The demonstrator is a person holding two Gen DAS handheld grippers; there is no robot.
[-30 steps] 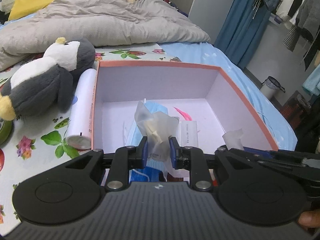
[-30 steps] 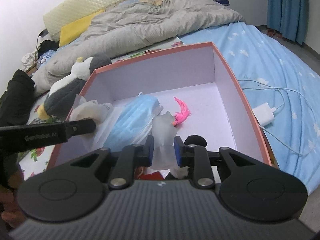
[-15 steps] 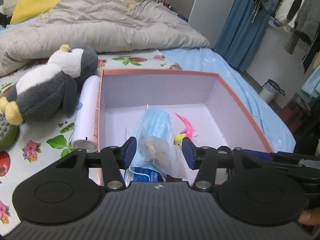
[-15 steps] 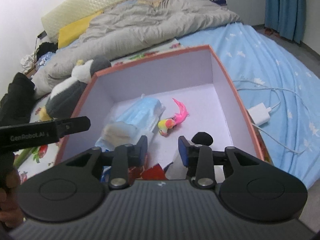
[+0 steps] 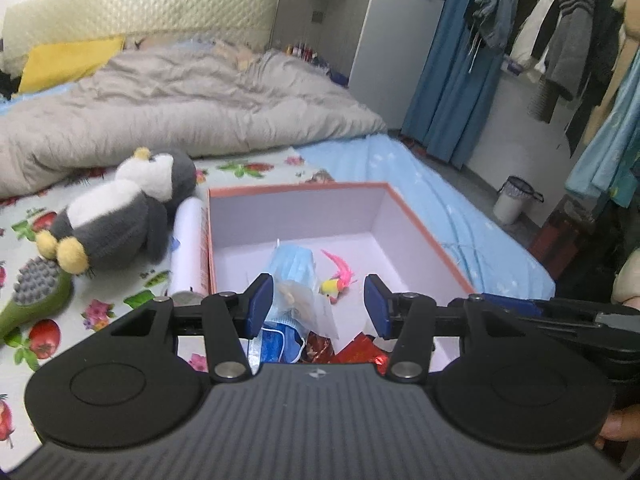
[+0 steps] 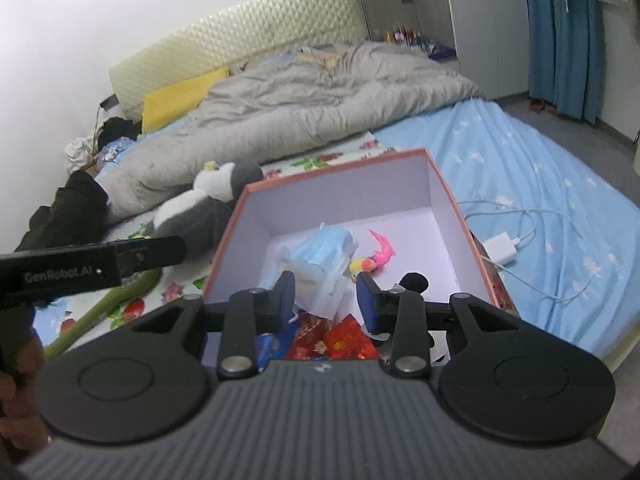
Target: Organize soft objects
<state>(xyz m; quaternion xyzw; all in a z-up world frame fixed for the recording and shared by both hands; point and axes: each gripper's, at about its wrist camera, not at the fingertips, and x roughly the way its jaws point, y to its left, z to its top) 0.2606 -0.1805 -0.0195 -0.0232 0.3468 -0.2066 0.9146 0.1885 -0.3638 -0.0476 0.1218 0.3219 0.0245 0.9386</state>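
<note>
An orange-rimmed box (image 5: 296,216) with a lilac inside stands on the bed, also seen in the right wrist view (image 6: 340,196). In it lies a clear plastic bag of blue face masks (image 5: 292,276) (image 6: 320,252), with a small pink and yellow bird toy (image 5: 338,280) (image 6: 370,262) beside it. My left gripper (image 5: 318,300) hangs open above the box's near end, with nothing pressed between its pads. My right gripper (image 6: 326,296) is open too, above the same end, its fingers apart from the bag. A grey and white penguin plush (image 5: 116,216) (image 6: 200,208) lies left of the box.
A white cylinder (image 5: 188,248) lies against the box's left wall, and a green brush (image 5: 36,296) further left. Red packets (image 6: 344,338) fill the box's near end. A white charger and cable (image 6: 500,250) lie on the blue sheet to the right. A grey duvet (image 5: 180,108) covers the far bed.
Both grippers let go of the plastic bag of masks and opened. Both have risen and drawn back from the box. The bag now lies inside the box.
</note>
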